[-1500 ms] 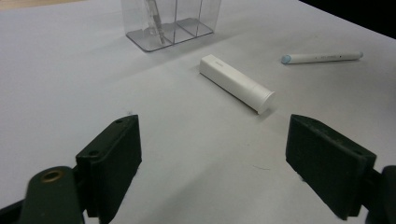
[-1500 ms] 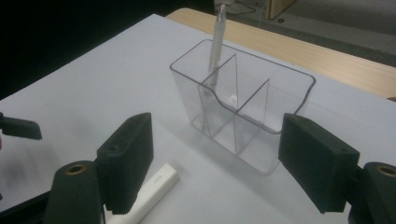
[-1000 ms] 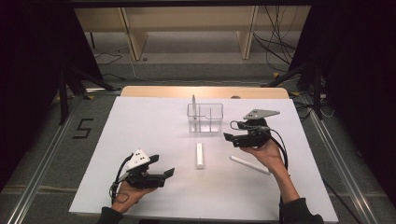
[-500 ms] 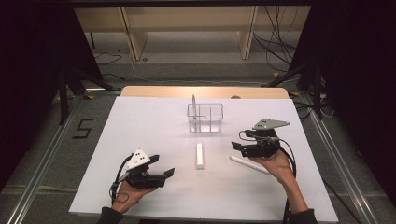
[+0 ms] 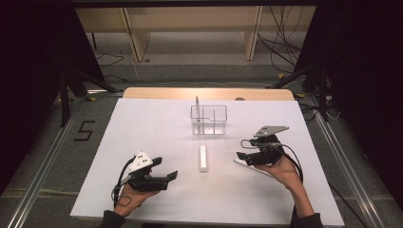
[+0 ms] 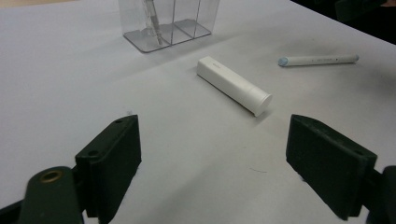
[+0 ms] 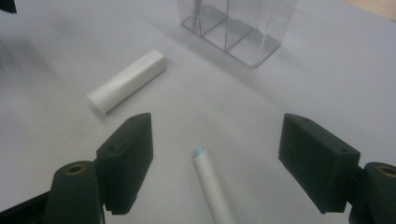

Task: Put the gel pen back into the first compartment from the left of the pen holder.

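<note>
A white pen (image 7: pixel 212 186) with a pale blue tip lies on the white table between the wide-apart jaws of my right gripper (image 7: pixel 215 165), which is open and low over it; the pads stand clear of the pen. From above, the pen (image 5: pixel 247 166) pokes out under that gripper (image 5: pixel 243 156). A thicker white tube (image 5: pixel 203 158) lies at the table's middle. My left gripper (image 5: pixel 166 176) rests open at the front left, empty, facing the tube (image 6: pixel 233 85). A clear compartmented holder (image 5: pixel 209 119) stands at the back with one pen (image 5: pixel 197 105) upright in its left compartment.
The white table top (image 5: pixel 142 123) has bare room to the left and along the front. Dark curtains flank both sides. Metal floor rails (image 5: pixel 43 161) run beside the table, and wooden shelving stands behind it.
My right gripper has come down and toward the front right, settling over the white pen with its jaws on either side. The left gripper has stayed put.
</note>
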Demonstrator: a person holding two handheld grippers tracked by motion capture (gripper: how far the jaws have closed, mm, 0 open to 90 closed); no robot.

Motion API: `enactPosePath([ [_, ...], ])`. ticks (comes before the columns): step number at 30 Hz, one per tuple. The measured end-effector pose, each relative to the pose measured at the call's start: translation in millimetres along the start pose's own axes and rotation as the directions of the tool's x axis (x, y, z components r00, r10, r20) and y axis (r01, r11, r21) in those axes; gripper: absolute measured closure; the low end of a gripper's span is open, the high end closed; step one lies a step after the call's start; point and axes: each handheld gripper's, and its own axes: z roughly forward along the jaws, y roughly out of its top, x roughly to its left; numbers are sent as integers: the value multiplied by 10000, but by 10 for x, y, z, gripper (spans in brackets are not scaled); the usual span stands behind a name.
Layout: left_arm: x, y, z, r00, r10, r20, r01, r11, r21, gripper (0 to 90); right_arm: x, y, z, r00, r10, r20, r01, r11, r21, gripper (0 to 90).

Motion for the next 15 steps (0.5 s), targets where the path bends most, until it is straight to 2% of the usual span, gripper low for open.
enactPosePath([
  [5,-3,1,8,10000,31,16,-31,10000,10,176,17,-22,53,9998,-209,-51,212,9980,603,257],
  [15,-3,2,1,10000,20,43,-20,10000,-15,177,28,-46,104,9989,-470,-48,472,9895,1368,259],
])
